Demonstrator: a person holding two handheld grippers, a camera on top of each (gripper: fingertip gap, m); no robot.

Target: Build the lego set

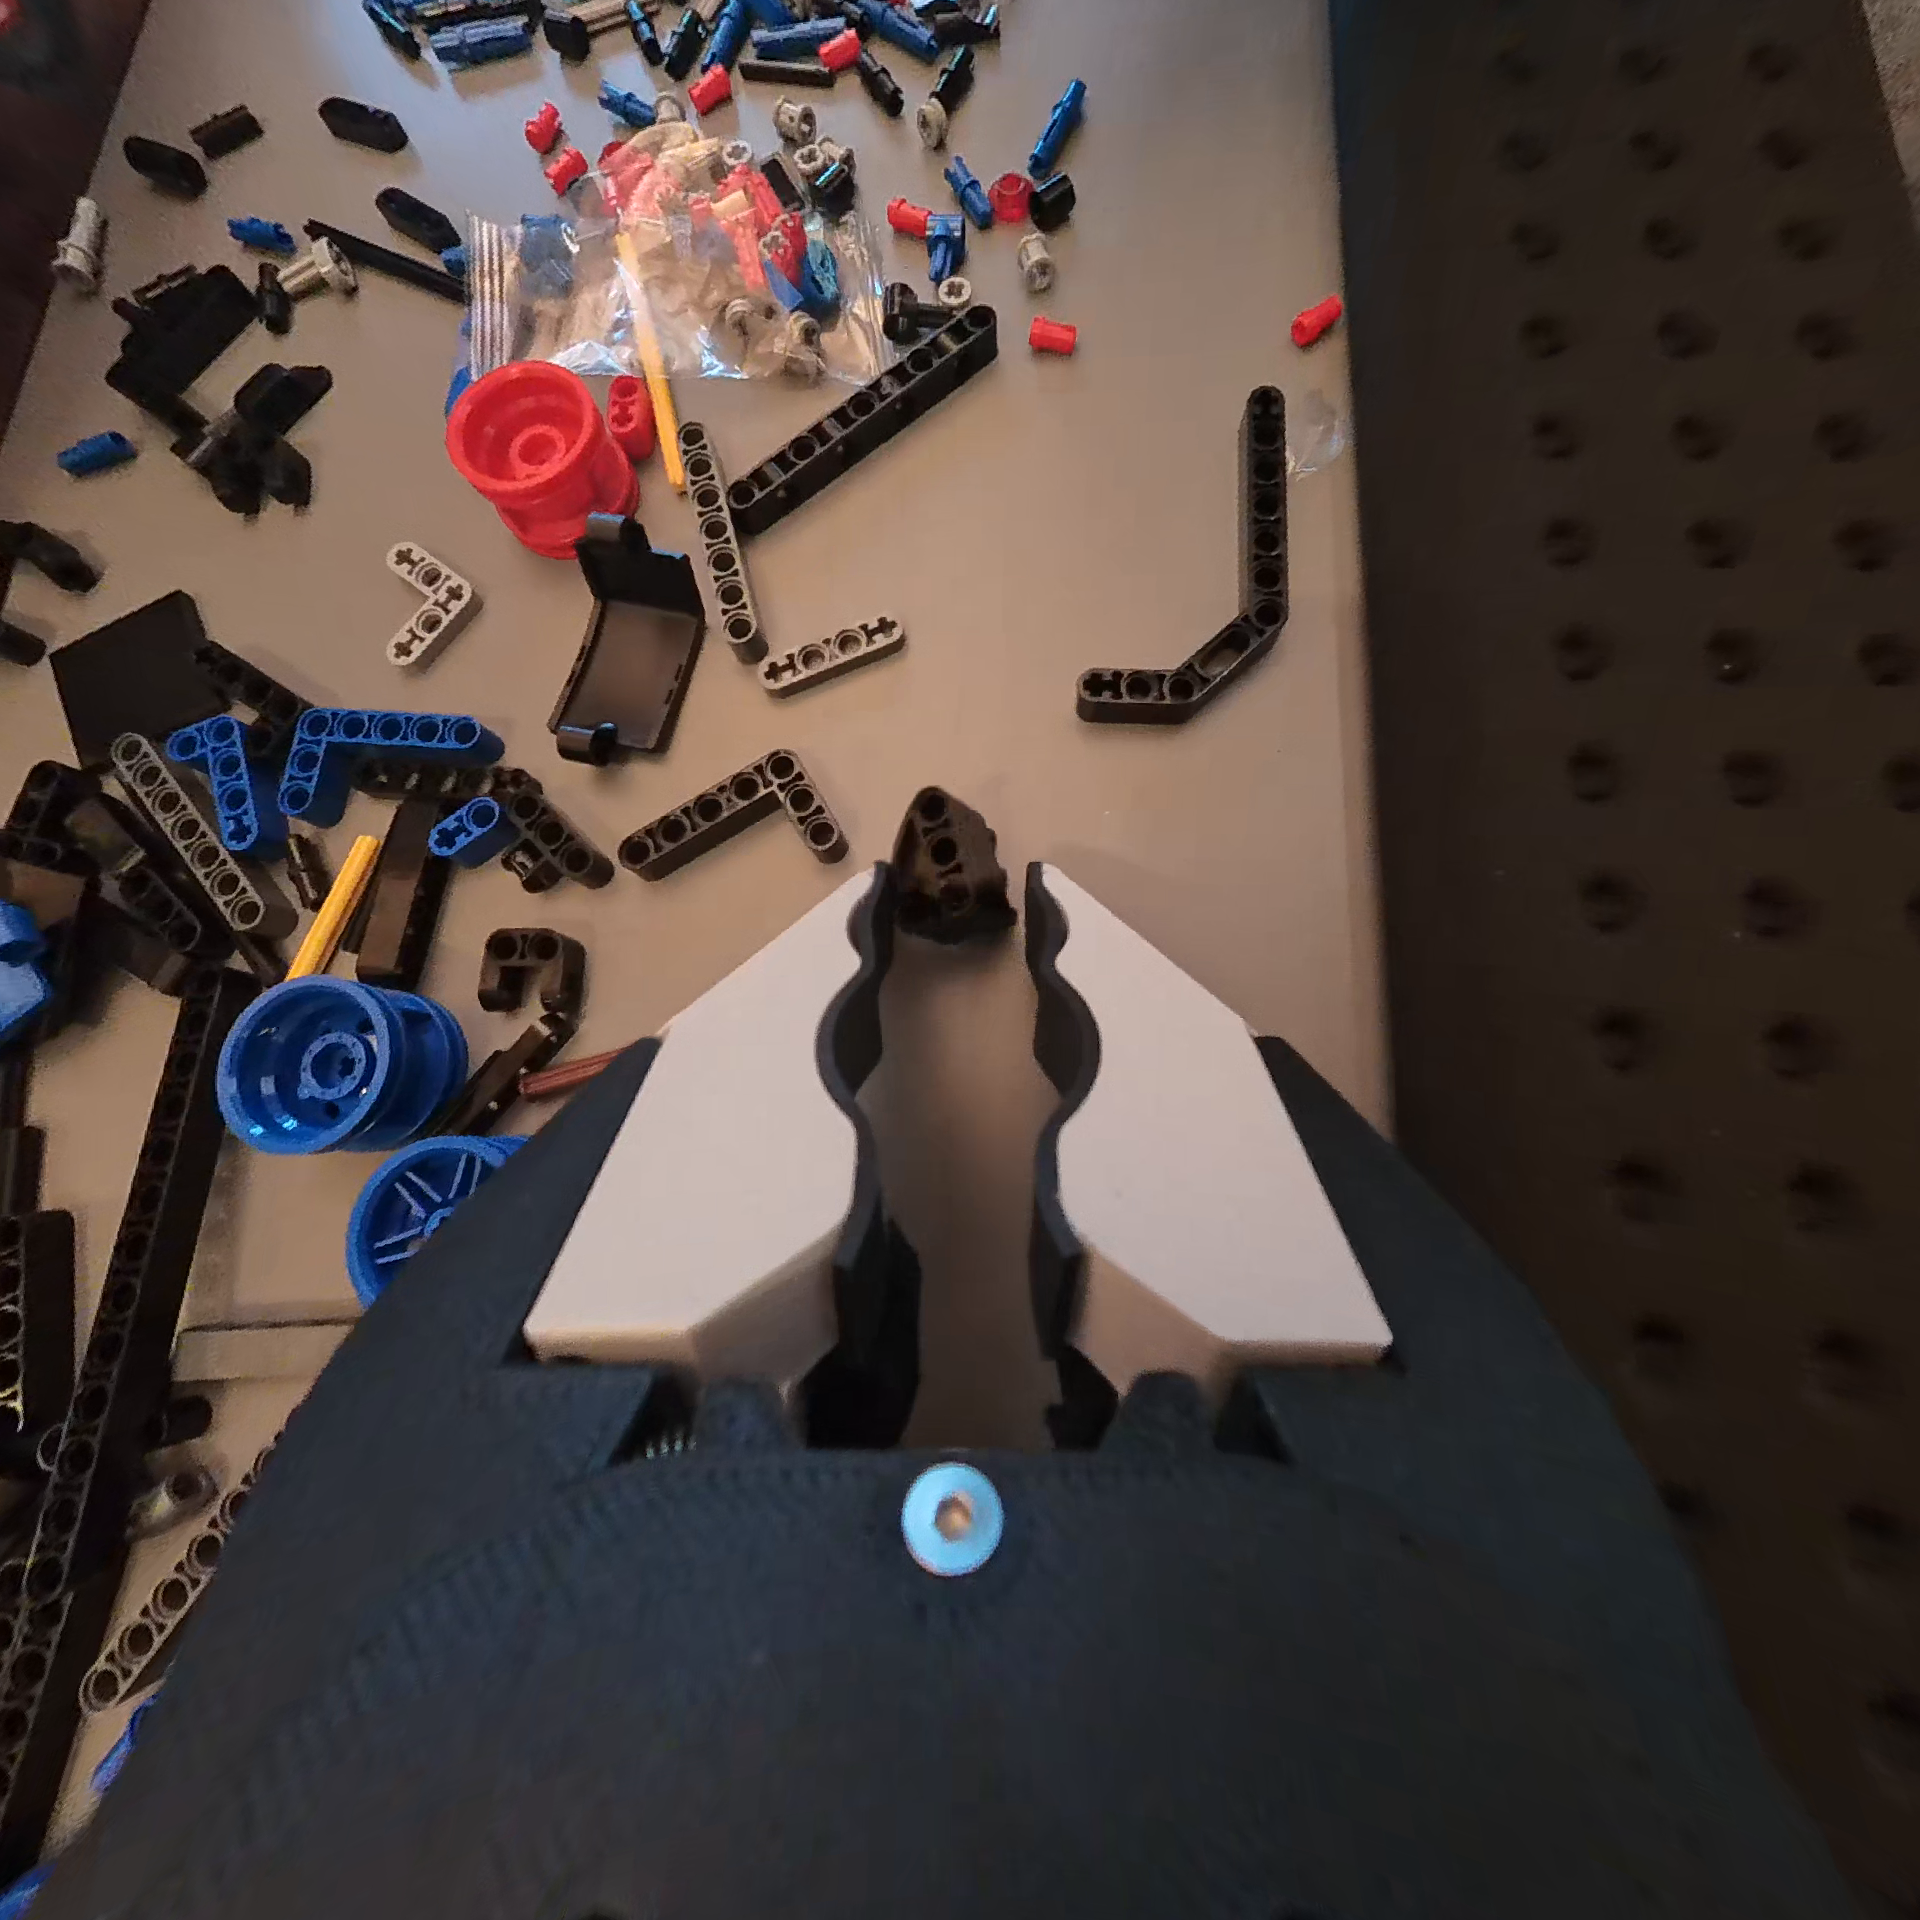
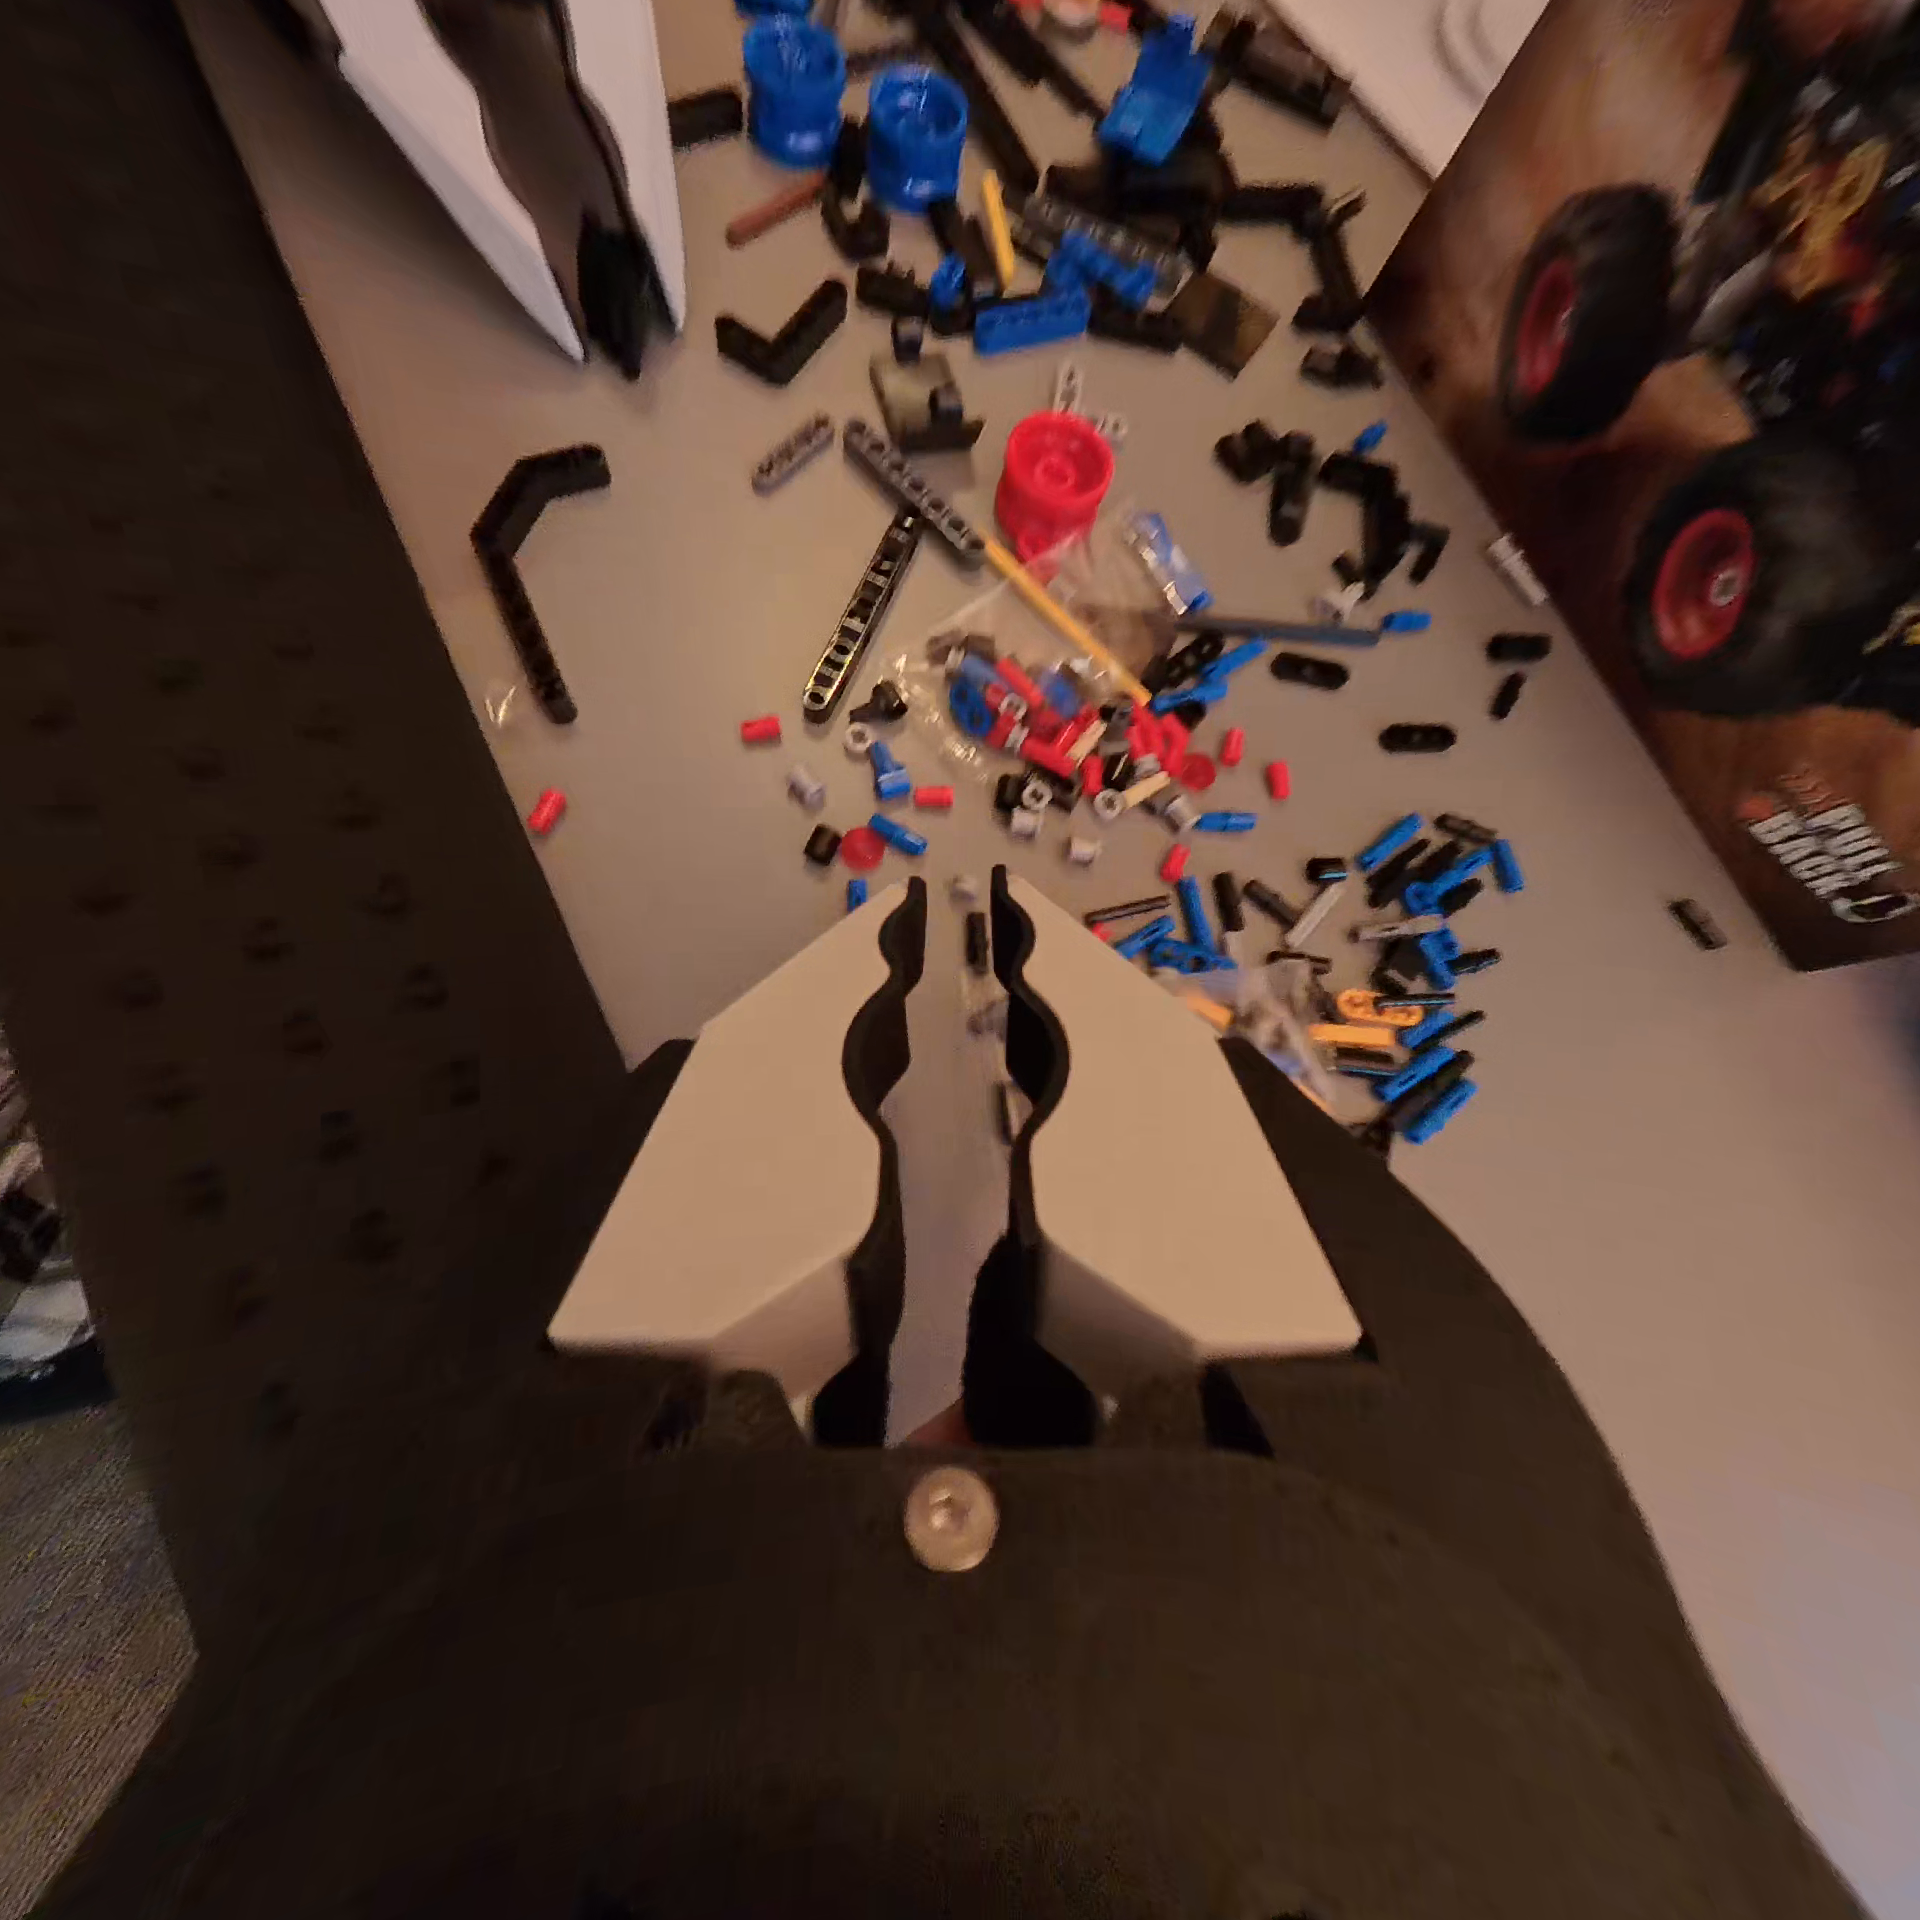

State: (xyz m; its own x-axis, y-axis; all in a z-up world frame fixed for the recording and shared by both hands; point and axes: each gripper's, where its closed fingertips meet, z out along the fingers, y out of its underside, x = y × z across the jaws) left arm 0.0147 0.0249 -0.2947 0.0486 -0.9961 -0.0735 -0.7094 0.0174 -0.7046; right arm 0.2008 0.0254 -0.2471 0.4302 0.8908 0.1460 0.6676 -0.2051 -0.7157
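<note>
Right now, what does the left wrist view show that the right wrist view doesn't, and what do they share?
Only the left wrist view: a small black piece between the left gripper's fingertips, apparently gripped, and the grey L-shaped piece.
Only the right wrist view: the set's box along the table's right side, the right gripper over the scattered pins with nothing held, and orange pieces.
Both: the red wheel hub, the clear bag of small parts, and the black angled beam.
</note>
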